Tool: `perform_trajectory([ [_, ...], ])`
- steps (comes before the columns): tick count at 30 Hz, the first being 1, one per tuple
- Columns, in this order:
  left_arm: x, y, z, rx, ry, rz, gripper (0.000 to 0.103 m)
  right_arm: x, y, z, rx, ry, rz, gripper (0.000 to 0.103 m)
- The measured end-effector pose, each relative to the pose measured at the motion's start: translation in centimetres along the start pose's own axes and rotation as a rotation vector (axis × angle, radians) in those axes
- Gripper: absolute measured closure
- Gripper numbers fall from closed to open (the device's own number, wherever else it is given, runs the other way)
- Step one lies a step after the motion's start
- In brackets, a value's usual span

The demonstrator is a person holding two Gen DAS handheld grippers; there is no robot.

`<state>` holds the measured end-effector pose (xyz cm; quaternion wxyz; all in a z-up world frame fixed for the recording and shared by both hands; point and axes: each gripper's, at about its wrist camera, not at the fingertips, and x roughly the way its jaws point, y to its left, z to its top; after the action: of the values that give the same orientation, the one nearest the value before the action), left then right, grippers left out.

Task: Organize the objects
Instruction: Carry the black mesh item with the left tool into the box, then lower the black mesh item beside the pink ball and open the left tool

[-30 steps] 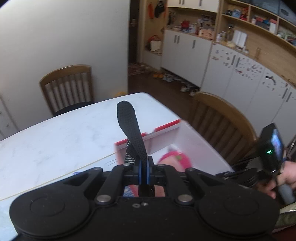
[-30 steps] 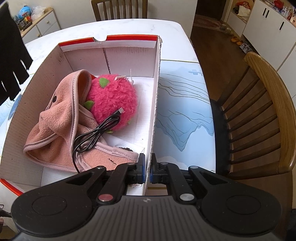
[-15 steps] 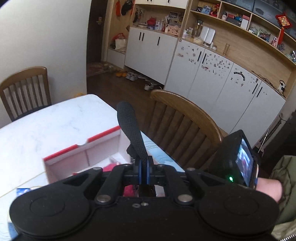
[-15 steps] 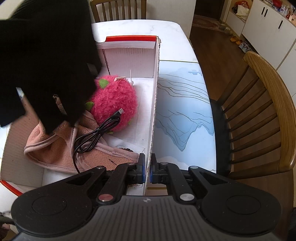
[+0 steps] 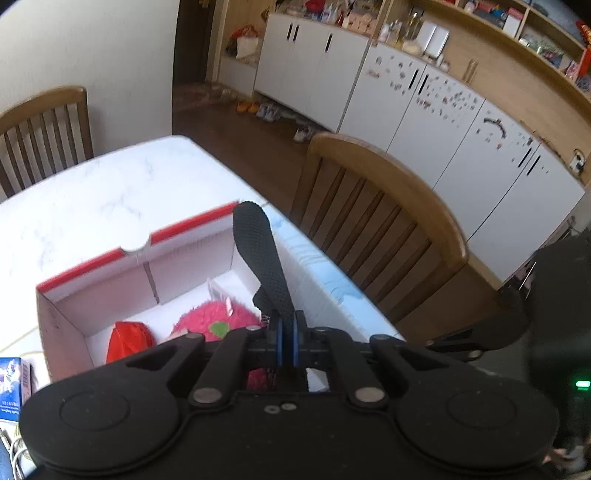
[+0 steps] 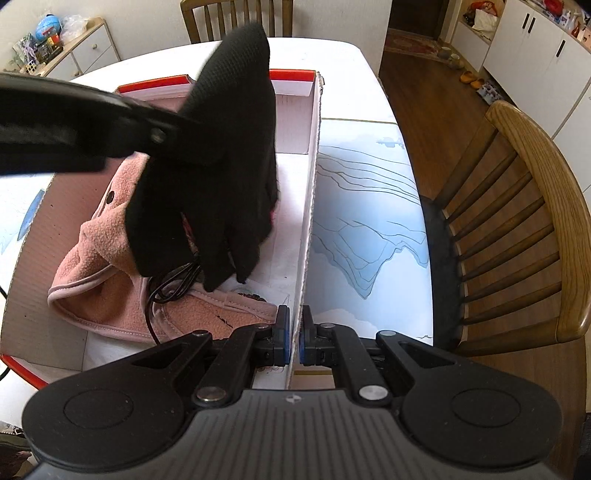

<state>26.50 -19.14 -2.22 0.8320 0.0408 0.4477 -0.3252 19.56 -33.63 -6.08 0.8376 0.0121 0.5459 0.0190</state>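
Note:
My left gripper [image 5: 287, 334] is shut on a black knit glove [image 5: 264, 258] and holds it over the open red-rimmed cardboard box [image 5: 184, 229]. In the right wrist view the glove [image 6: 221, 166] hangs with its fingers down inside the box, just above a pink fleece garment [image 6: 107, 280] and a black cable [image 6: 166, 291]. A pink plush strawberry [image 5: 210, 321] lies in the box, mostly hidden by the glove in the right wrist view. My right gripper [image 6: 294, 338] is shut on the box's right wall [image 6: 306, 236] at its near end.
The box sits on a white marble table [image 5: 92, 195] with a blue-and-white mat [image 6: 369, 229] to its right. A wooden chair [image 6: 535, 221] stands at the table's right side, another at the far end [image 6: 236, 18]. A blue carton [image 5: 13, 384] lies left of the box.
My left gripper has carried the black glove rightwards and down, from above the box's left edge to inside the box over the plush. The right gripper has kept still on the box wall.

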Motion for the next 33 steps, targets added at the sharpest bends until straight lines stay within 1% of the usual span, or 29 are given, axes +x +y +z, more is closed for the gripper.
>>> perform_trajectory([
  [5,2.0,0.1,-0.3,0.011,0.053,0.018,0.100,0.0,0.0,0.0,0.000,0.000,-0.001,0.099],
  [11,3.5,0.7,-0.7,0.008,0.096,0.036,0.100,0.0,0.1,0.0,-0.002,0.001,-0.002,0.099],
  [16,4.4,0.7,-0.8,0.014,0.117,0.045,0.099,0.0,0.1,-0.1,-0.005,0.001,-0.005,0.099],
  [18,4.6,0.7,-0.8,0.015,0.120,0.047,0.097,0.0,0.1,-0.1,-0.006,0.002,-0.006,0.099],
  [22,4.5,0.5,-0.9,0.017,0.121,0.039,0.087,0.0,0.1,-0.1,-0.007,0.002,-0.008,0.099],
  [24,4.4,0.4,-0.9,0.017,0.122,0.033,0.084,0.0,0.1,0.0,-0.005,0.003,-0.007,0.099],
  [27,4.2,0.3,-1.1,0.018,0.116,0.028,0.077,0.0,0.2,0.0,-0.005,0.003,-0.008,0.099],
  [29,4.0,0.4,-1.2,0.006,0.110,0.017,0.070,0.0,0.1,0.0,-0.004,0.003,-0.007,0.099],
  [30,3.8,0.5,-1.2,0.001,0.107,0.015,0.069,0.0,0.1,0.0,-0.004,0.003,-0.006,0.099],
  [33,3.3,0.6,-1.4,-0.013,0.098,0.008,0.062,-0.1,0.2,0.0,-0.004,0.004,-0.005,0.099],
])
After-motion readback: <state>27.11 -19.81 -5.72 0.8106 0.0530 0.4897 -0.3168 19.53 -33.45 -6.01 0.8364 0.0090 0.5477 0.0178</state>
